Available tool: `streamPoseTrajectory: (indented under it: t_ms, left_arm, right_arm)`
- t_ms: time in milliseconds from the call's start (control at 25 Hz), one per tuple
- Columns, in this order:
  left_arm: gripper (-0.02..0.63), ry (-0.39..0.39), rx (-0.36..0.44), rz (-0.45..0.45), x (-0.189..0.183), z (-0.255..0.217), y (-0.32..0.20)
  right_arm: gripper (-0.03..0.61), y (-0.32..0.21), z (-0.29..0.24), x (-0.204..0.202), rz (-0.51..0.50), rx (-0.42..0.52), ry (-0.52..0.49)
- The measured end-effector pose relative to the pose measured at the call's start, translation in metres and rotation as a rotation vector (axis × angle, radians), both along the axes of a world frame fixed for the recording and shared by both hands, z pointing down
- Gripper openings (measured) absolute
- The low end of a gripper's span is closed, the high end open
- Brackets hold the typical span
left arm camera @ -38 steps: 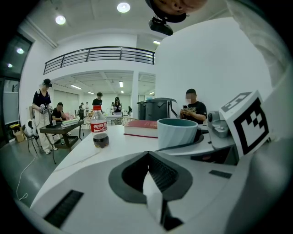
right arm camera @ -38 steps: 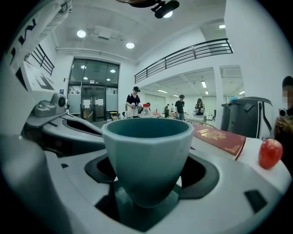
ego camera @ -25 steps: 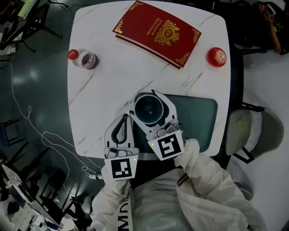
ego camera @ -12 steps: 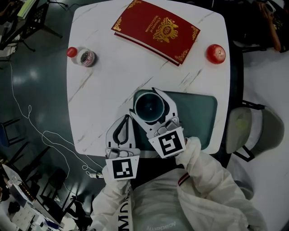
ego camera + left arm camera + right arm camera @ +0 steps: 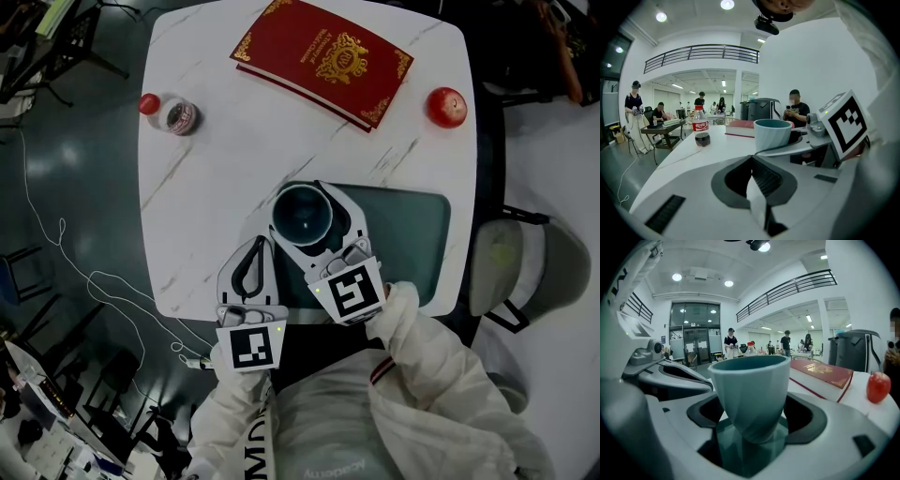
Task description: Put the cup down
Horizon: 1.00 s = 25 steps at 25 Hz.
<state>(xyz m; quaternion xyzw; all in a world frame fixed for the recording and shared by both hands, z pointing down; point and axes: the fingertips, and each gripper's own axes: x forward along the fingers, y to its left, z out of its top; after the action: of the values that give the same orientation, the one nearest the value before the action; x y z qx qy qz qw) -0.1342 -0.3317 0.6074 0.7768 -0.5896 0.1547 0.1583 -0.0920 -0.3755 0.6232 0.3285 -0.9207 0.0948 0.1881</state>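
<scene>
Nearest the person, the left gripper [image 5: 757,186] has its jaws pressed together on nothing, low by the table [image 5: 216,173] edge, just left of the other tool. The right gripper [image 5: 305,204] pinches the cup [image 5: 751,394] low on its body, one jaw on each side. The cup stands upright, mouth up, its axis vertical, straight ahead of that gripper and over the left part of the green mat [image 5: 403,246]. Its foot looks very close to the mat, but I cannot tell whether it touches. So the drop looks short and straight down, and it is the right hand's job; the left is near but idle.

Big dark letters on the white suit [image 5: 328,412] are cut off. Farther out stand a bottle [image 5: 171,113] with a red label in white script, too small to read, a red book [image 5: 323,58] with a gold crest and unreadable lettering, and an apple [image 5: 446,106]
</scene>
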Motion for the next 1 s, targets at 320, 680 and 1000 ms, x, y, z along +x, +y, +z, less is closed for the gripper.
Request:
streamPoseTrajectory:
  t_ms: [320,680,1000]
  left_arm:
    - [0.011,0.004,-0.006,0.003,0.000,-0.004,0.013]
    - [0.011,-0.005,0.012,0.006,-0.010,-0.011,0.034]
    - [0.011,-0.016,0.036,0.022,-0.017,-0.029,0.066]
  right_arm:
    - [0.380,0.009,0.007,0.008,0.052,-0.032,-0.036]
    - [0.383,0.025,0.001,0.026,0.097,-0.023,-0.015]
    - [0.382,0.046,-0.052,0.041,0.161,0.142,-0.055]
